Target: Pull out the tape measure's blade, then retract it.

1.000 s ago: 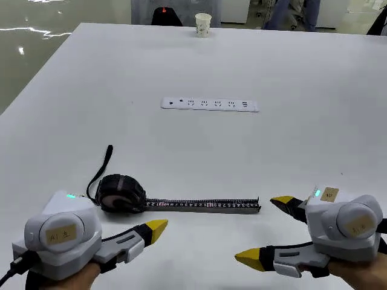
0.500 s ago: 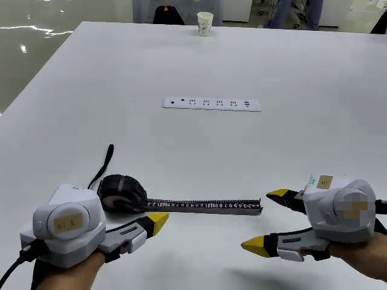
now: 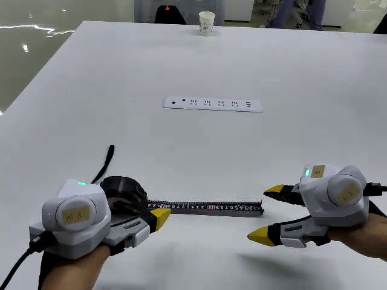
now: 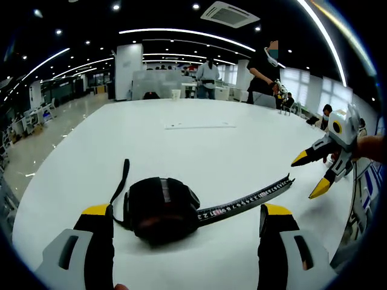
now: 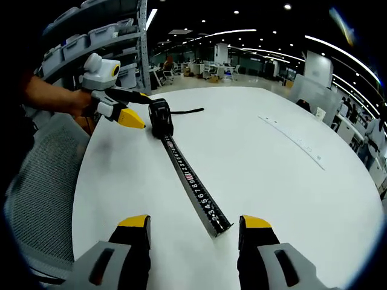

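Note:
A black tape measure (image 3: pixel 123 192) lies on the white table (image 3: pixel 242 151) with its blade (image 3: pixel 205 208) drawn out to the right. My left gripper (image 3: pixel 142 204) is open, its yellow-tipped jaws standing on either side of the case (image 4: pixel 162 208) without closing on it. My right gripper (image 3: pixel 266 212) is also open, and the blade's hooked end (image 5: pixel 221 228) lies between its tips, apart from both. In the left gripper view the right gripper (image 4: pixel 311 175) is at the blade's far end. In the right gripper view the left gripper (image 5: pixel 130 115) is at the case (image 5: pixel 160 118).
The tape's black wrist strap (image 3: pixel 103 166) trails off to the back left. A white power strip (image 3: pixel 213 104) lies mid-table and a paper cup (image 3: pixel 207 23) stands near the far edge. The table's left edge runs diagonally at the left. People stand beyond the table (image 4: pixel 266 66).
My left gripper has moved forward so its jaws now flank the tape's case. My right gripper has shifted left toward the blade's end. The blade's length looks the same.

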`<action>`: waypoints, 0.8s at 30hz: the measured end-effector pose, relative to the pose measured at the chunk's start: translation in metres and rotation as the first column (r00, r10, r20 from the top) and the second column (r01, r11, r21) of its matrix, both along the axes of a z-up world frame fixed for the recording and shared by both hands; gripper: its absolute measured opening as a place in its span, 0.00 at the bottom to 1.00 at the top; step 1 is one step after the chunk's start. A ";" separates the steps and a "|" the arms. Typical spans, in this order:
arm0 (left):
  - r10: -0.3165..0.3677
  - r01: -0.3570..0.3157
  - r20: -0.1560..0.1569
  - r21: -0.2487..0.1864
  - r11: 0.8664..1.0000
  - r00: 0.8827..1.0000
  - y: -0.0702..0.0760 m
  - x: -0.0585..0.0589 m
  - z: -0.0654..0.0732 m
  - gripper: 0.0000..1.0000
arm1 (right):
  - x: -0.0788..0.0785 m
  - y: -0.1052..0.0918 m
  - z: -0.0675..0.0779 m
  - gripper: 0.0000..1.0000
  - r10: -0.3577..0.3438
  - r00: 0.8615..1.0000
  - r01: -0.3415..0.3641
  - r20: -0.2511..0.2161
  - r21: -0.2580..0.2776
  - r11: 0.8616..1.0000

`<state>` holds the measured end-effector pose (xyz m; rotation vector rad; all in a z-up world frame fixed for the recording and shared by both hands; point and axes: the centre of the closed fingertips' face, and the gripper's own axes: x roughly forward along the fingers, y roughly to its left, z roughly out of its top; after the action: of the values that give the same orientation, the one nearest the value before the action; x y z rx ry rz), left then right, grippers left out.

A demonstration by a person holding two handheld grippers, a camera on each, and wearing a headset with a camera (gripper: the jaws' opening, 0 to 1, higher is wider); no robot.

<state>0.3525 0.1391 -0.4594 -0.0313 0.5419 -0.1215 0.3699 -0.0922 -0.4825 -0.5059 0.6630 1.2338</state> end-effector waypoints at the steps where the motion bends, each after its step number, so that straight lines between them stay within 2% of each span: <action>1: 0.003 -0.003 0.000 -0.001 1.000 1.000 0.000 0.001 0.000 0.98 | 0.002 -0.001 -0.001 0.56 0.006 1.000 -0.006 -0.002 -0.007 1.000; 13: 0.021 -0.021 -0.010 -0.005 1.000 1.000 0.005 0.008 -0.004 0.94 | 0.013 -0.006 -0.010 0.41 0.106 0.994 -0.105 0.008 -0.076 0.992; 24: 0.037 -0.037 -0.021 -0.006 0.999 0.999 0.008 0.015 -0.007 0.89 | 0.020 -0.007 -0.022 0.27 0.210 0.978 -0.207 0.006 -0.137 0.969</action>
<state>0.3675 0.1472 -0.4668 -0.0487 0.5617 -0.0870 0.3899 -0.0989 -0.5045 -0.7147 0.6925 1.3847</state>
